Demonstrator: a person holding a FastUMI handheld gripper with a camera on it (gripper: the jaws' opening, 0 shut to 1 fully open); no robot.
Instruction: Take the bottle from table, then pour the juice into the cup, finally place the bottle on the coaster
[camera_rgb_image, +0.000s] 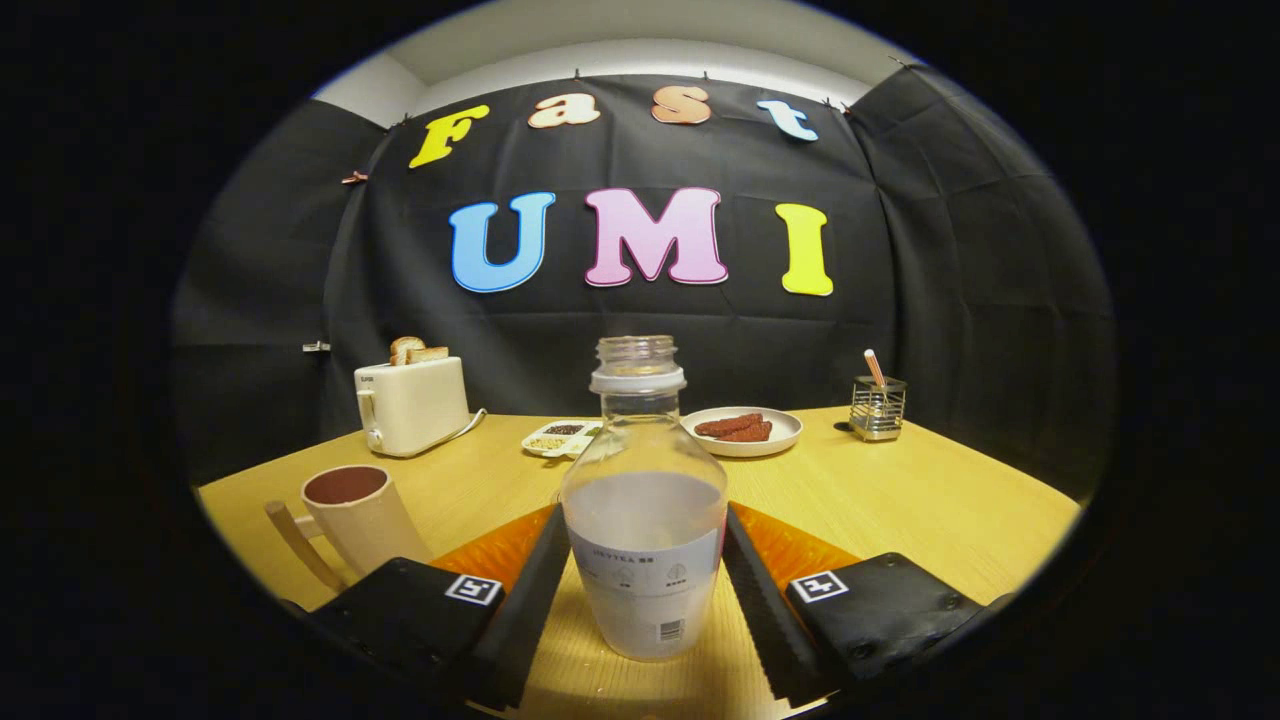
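Clear uncapped plastic bottle (645, 510), half full of pale juice: upright on the yellow wooden table (900, 500), between the gripper (640, 580) fingers, which flank it closely; whether they grip it, cannot tell. Cream handled cup (352, 515): near the table's left edge. Judged: pickup barely begun; pouring and coaster placement remain
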